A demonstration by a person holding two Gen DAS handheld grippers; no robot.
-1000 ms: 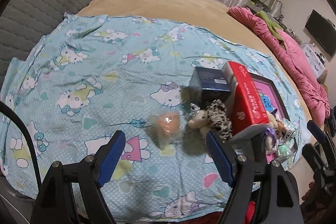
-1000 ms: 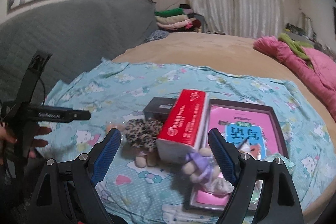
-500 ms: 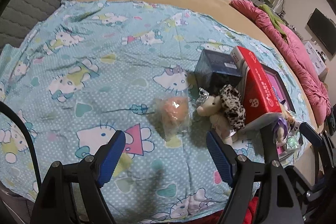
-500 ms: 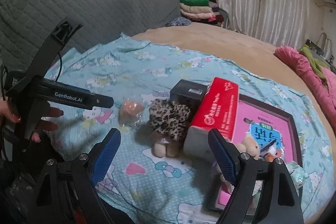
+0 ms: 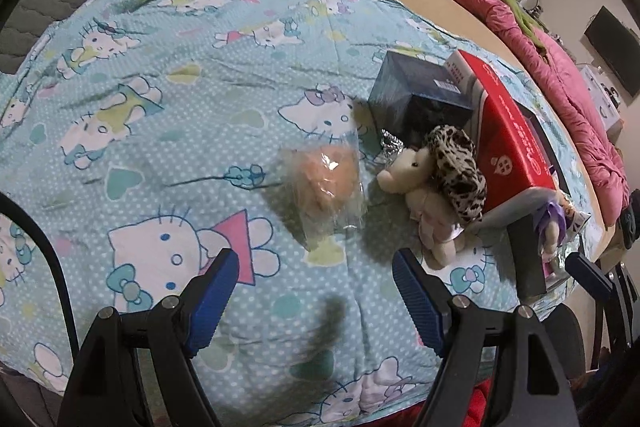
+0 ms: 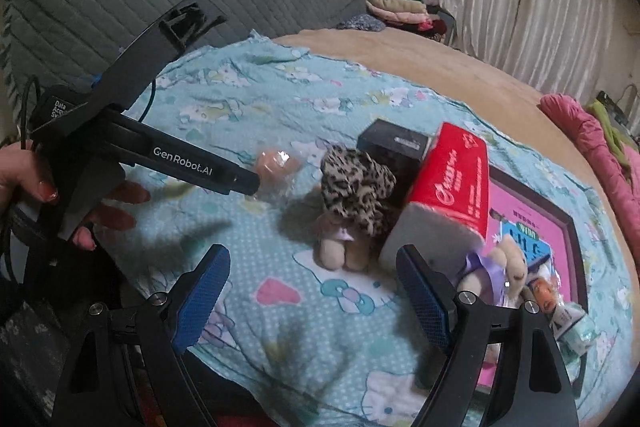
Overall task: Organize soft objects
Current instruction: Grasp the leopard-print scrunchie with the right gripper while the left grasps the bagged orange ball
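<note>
**Both claws open and empty, lined up on the soft toys**

Left claw (image 5: 314,295): jaws wide, nothing between them. It hangs over the bagged orange plush (image 5: 324,183), which lies alone on the cartoon-cat sheet (image 5: 140,87) with free space on three sides, so it looks like the easiest first pick.

Right claw (image 6: 312,291): also wide, empty, aimed at the cream plush (image 6: 340,247). A leopard-print scrunchie (image 6: 356,183) is draped over that toy, likely to come up with it.

In the way:
- Red tissue box (image 6: 452,195) leans touching the cream plush on its right; closing there could snag it.
- Dark box (image 5: 420,95) sits just behind.
- Purple-dressed plush (image 6: 488,267) lies on the pink framed board (image 6: 532,227), partly hidden behind the right claw's finger.
- Small wrapped items at the board's near corner, too blurred to identify.

Pink duvet (image 5: 560,75) sits well apart on the bed.
</note>
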